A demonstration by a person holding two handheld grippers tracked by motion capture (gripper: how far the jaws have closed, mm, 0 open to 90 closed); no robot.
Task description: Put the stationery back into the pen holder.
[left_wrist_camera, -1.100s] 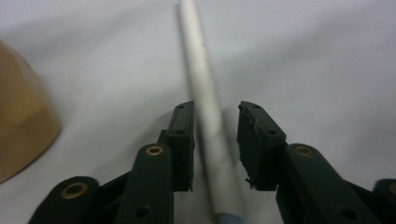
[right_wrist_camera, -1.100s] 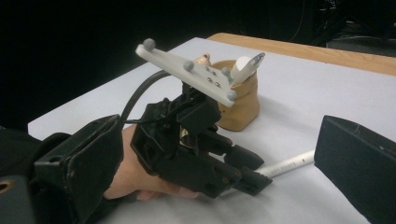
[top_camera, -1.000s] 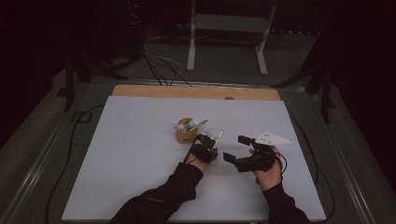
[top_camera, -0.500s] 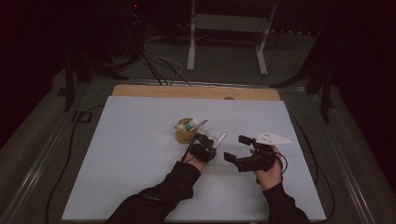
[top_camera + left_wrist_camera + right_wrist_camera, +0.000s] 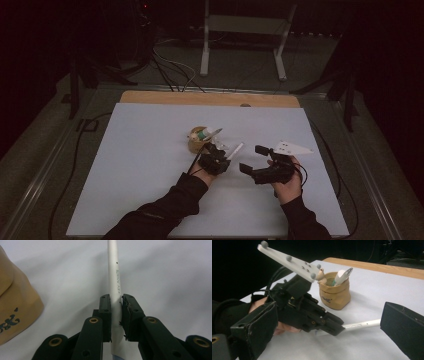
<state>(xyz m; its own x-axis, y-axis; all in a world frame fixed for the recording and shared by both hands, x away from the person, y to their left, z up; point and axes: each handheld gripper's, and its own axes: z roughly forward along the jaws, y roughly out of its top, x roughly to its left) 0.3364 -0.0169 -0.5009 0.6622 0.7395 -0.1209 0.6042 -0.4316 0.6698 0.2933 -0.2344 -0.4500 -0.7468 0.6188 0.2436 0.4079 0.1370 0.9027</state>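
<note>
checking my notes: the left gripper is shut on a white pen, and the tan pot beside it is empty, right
Not quite. The left gripper is shut on the white pen, but the tan pot isn't empty: the right gripper view shows a white tube-like item standing in it.

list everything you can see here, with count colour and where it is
white pen: 1, white with printed lettering, clamped between the left gripper's jaws, just right of the holder
pen holder: 1, tan, bag-shaped with dark print, mid-table
marker: 1, white and green, standing in the pen holder
small figure: 1, beige, at the holder's rim
table mat: 1, pale grey-white, covering the table
wooden table edge: 1, light brown, far side
metal stand: 1, grey, on the floor behind
left gripper: 1, black, shut on the pen
right gripper: 1, black, jaws apart, right of the left gripper
</note>
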